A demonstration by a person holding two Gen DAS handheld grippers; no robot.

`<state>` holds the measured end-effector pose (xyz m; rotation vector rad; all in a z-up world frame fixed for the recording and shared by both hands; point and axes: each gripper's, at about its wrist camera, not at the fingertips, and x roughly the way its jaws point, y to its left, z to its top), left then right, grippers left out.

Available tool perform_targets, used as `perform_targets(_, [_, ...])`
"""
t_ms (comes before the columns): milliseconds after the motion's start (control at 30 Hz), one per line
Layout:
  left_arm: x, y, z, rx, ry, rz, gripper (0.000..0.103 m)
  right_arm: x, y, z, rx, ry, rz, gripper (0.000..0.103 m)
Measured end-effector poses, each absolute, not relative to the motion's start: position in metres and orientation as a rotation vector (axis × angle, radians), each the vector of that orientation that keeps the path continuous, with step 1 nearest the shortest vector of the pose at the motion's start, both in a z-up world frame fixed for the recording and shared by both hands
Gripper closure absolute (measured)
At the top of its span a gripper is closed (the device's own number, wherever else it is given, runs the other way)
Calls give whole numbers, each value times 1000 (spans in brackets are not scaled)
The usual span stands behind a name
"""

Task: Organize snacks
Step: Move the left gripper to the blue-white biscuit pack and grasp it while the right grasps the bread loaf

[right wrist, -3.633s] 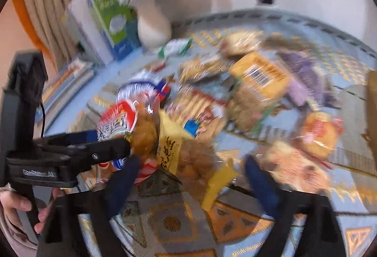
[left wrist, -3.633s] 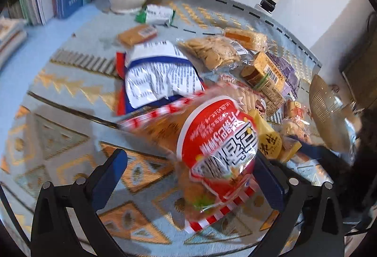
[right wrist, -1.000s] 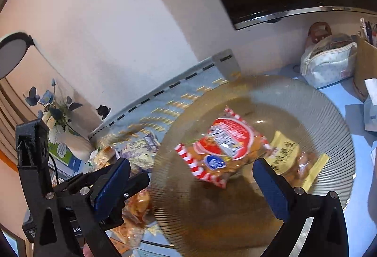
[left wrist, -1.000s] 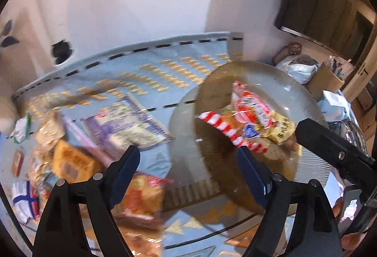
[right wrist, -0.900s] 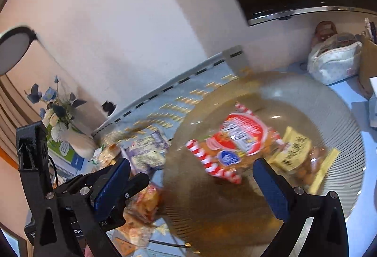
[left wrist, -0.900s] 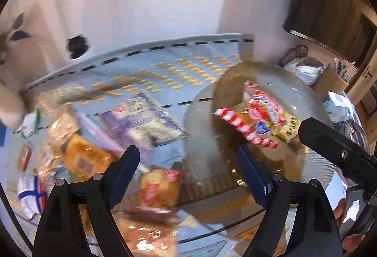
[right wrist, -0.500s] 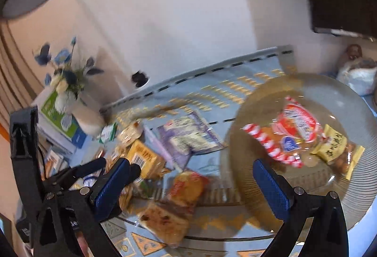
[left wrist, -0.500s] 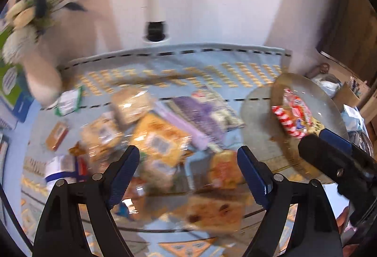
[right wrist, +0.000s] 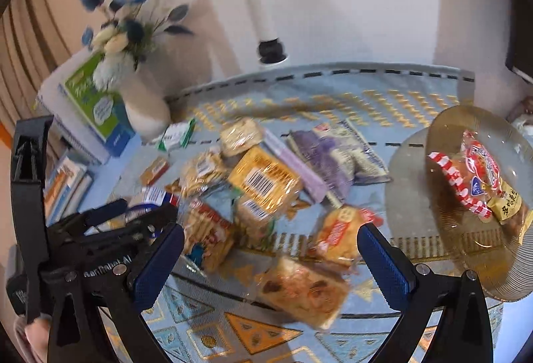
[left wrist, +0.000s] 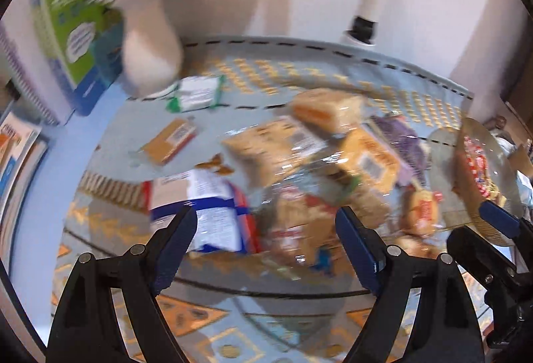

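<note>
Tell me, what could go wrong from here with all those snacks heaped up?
The packets overlap in one heap, so the open right tool might catch two at once, say the orange biscuit pack and the brown pastry pack touching it. The ribbed amber glass plate seems to sit near the table's edge; a nudge could shift it.

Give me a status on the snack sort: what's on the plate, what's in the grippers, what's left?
Done: two packets lie on the glass plate, a red-and-white striped bag and a yellow packet. In hand: nothing; the left gripper and right gripper are both open and empty above the pile. Left: most of it, including the orange barcode pack, purple bag, blue-and-white bag and green-edged packet by the vase.
</note>
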<state>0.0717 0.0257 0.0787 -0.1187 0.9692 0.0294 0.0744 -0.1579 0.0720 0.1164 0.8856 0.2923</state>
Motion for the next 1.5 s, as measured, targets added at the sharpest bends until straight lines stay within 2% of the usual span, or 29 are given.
perform_targets(267, [59, 67, 60, -109, 985, 113, 19, 70, -130, 50, 79, 937, 290, 0])
perform_targets(667, [56, 89, 26, -118, 1037, 150, 19, 73, -135, 7, 85, 1020, 192, 0])
perform_targets(1200, [60, 101, 10, -171, 1042, 143, 10, 77, -136, -1, 9, 982, 126, 0])
perform_targets(1500, [64, 91, 7, -94, 1042, 166, 9, 62, -158, -7, 53, 922, 83, 0])
